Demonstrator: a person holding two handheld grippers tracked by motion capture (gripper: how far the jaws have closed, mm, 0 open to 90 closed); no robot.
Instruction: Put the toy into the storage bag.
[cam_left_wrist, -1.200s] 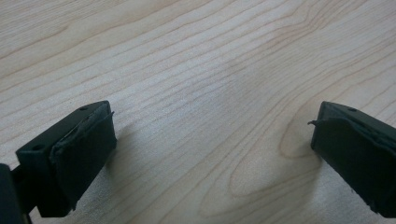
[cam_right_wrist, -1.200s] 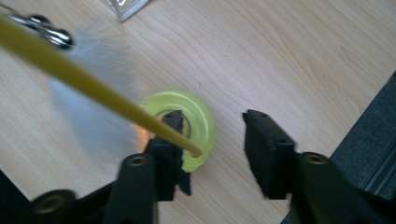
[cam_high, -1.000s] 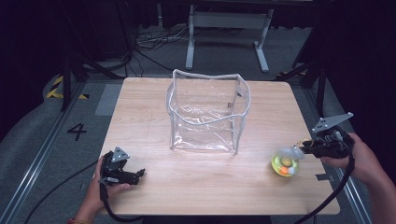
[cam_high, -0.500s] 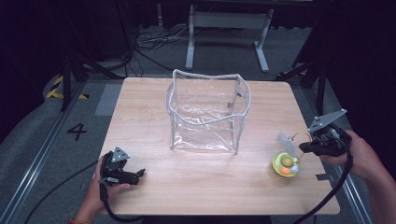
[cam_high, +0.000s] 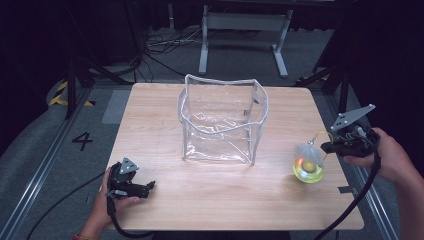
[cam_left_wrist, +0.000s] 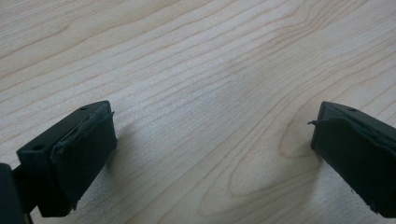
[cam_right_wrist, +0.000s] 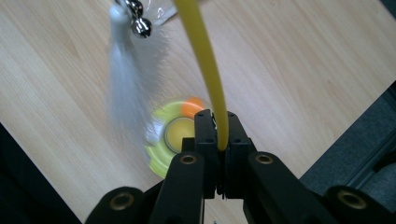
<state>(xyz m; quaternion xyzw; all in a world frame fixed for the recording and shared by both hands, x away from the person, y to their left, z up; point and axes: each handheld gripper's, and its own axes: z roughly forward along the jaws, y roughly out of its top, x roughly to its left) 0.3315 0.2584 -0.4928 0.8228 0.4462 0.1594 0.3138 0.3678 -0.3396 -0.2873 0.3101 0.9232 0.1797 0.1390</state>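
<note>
A round yellow-green toy (cam_high: 308, 171) with small balls inside sits near the table's right edge. A thin yellow wand (cam_high: 320, 136) arcs up from it, carrying a white feather (cam_right_wrist: 128, 93) and a small bell (cam_right_wrist: 140, 28). My right gripper (cam_high: 326, 147) hovers just right of the toy, shut on the wand (cam_right_wrist: 208, 60); the jaws (cam_right_wrist: 219, 128) pinch it above the toy's base (cam_right_wrist: 170, 135). My left gripper (cam_high: 149, 186) rests on the table at the front left, open, with bare wood between its jaws (cam_left_wrist: 210, 140).
A clear plastic bag (cam_high: 220, 120) with a white rim stands open and upright in the middle of the wooden table (cam_high: 165, 115). Beyond the table are a dark floor, cables and a metal stand (cam_high: 240, 30).
My right gripper has risen a little and drifted right with the yellow wand pinched in it; the feather now hangs above the toy's base. The left gripper has stayed put.
</note>
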